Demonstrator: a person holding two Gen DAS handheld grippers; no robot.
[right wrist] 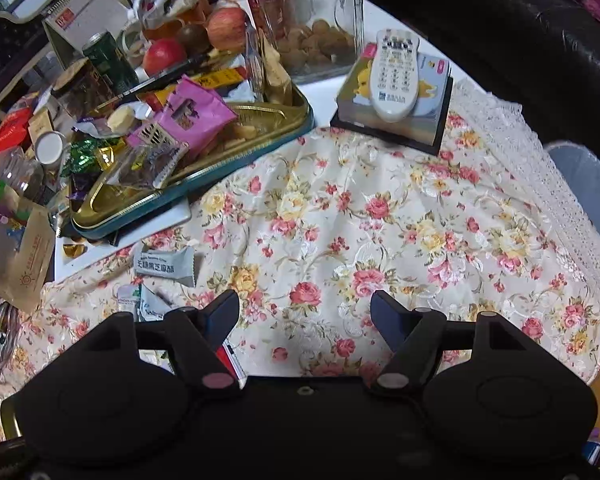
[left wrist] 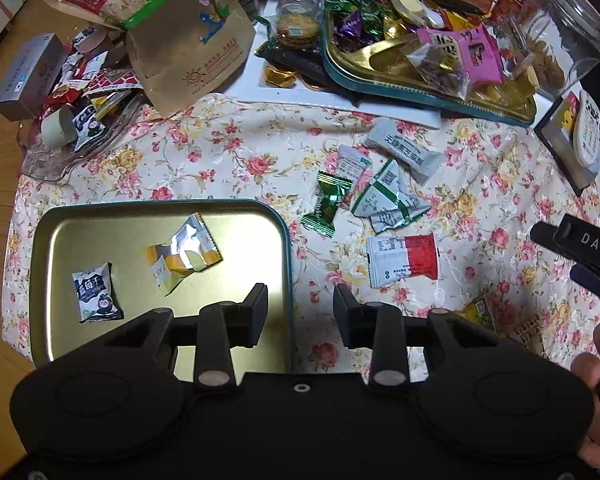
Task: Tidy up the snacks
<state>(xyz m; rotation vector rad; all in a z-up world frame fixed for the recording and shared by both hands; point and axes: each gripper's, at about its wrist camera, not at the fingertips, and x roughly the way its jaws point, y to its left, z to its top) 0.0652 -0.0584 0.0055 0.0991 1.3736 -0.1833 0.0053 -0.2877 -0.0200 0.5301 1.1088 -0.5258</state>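
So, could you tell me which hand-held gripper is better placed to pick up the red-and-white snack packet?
The left hand-held gripper: the red-and-white snack packet lies just beyond its open fingers.

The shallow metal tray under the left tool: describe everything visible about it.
The tray is a shallow rectangular tin with rounded corners, a dull gold inside and a teal outer rim. It lies flat on the floral tablecloth, open side up. Two wrapped snacks lie in it, apart from each other: a white and navy packet and a silver and orange packet. The left tool hangs open over its right edge, hiding its near side.
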